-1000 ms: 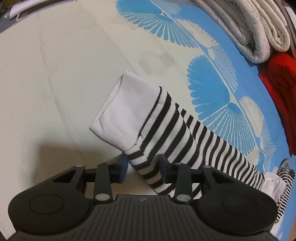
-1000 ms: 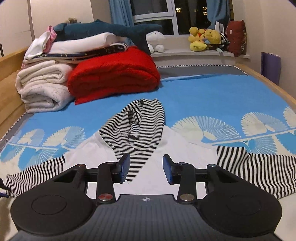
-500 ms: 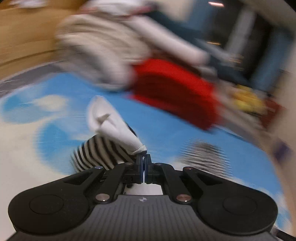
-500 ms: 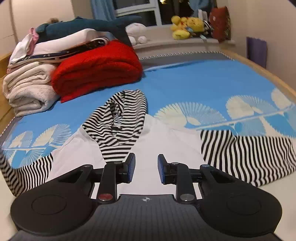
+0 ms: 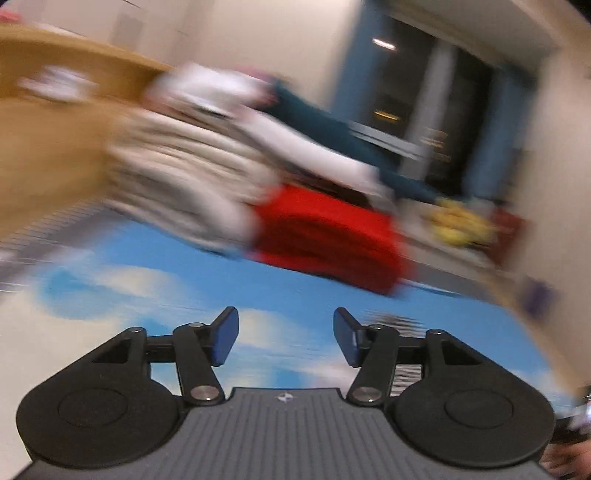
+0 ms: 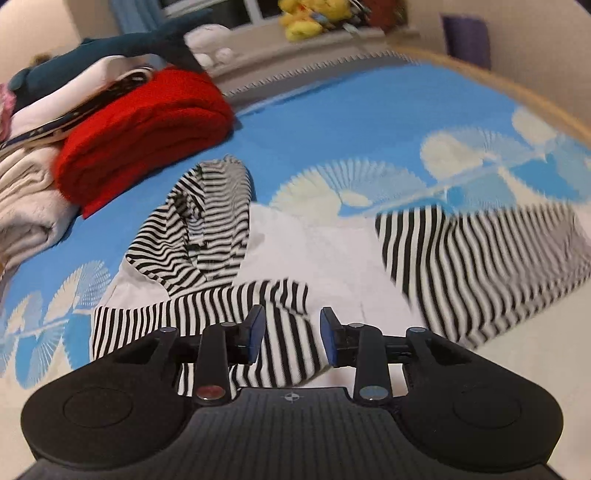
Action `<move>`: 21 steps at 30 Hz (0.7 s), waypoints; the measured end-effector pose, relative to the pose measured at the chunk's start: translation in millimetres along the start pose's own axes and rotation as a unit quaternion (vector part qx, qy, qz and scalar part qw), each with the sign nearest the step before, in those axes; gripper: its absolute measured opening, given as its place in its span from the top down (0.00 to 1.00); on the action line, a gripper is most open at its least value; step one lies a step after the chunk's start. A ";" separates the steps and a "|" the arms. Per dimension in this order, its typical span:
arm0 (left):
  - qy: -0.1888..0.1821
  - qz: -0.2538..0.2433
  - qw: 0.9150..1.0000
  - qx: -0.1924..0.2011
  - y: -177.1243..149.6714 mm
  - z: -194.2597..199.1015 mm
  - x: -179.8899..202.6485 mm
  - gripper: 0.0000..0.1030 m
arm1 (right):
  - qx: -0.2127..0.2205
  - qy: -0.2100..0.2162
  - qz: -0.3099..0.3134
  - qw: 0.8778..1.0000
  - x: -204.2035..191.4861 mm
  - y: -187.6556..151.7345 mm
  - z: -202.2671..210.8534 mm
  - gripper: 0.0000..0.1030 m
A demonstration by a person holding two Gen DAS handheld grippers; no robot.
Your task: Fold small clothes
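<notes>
A small white hoodie [image 6: 314, 251] with a black-and-white striped hood [image 6: 207, 229] lies flat on the blue patterned bed cover. Its left striped sleeve [image 6: 207, 314] is folded across the white body, ending under my right gripper. Its right striped sleeve [image 6: 480, 254] lies spread out to the right. My right gripper [image 6: 291, 338] is open and empty, just above the folded sleeve. My left gripper [image 5: 284, 339] is open and empty, lifted above the bed in a blurred view; a strip of striped cloth [image 5: 402, 369] shows behind its right finger.
A folded red blanket [image 6: 144, 125] and a stack of cream bedding [image 6: 26, 199] lie at the back left of the bed. A blue plush shark [image 6: 110, 48] rests on top. Stuffed toys [image 6: 310, 18] sit on the window sill. A wooden bed frame [image 6: 517, 99] runs along the right.
My left gripper shut on the left sleeve's cuff, carried it over the body, and has now opened and let it go. My right gripper has tilted down closer to the hoodie.
</notes>
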State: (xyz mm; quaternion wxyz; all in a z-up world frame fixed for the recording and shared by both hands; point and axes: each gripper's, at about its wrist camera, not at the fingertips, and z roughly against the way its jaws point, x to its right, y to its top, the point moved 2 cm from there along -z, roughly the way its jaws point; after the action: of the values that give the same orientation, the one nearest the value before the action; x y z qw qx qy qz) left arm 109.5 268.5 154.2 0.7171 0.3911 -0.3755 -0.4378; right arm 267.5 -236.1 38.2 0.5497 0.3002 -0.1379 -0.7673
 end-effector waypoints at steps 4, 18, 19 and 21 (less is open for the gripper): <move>0.227 -0.023 0.974 0.009 -91.0 62.0 -119.1 0.33 | -0.018 -0.014 -0.019 1.000 -7.0 -15.3 -14.9 0.66; 0.602 -0.066 0.782 -0.146 -421.5 217.1 -369.1 0.32 | 0.047 -0.025 0.161 0.986 -17.6 -21.6 59.1 0.66; 0.607 -0.063 0.779 -0.146 -424.8 219.8 -379.6 0.32 | 0.057 -0.030 0.172 0.983 -14.5 -21.1 67.6 0.66; 0.619 -0.058 0.770 -0.145 -434.1 225.5 -393.0 0.29 | 0.070 -0.041 0.178 0.981 -4.1 -21.5 83.1 0.64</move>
State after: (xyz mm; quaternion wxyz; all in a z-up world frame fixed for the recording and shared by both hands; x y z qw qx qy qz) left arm -365.8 443.5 -216.2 0.8158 0.4898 0.2407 -0.1912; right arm 201.2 -234.5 92.8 0.6489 0.2772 -0.2651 -0.6571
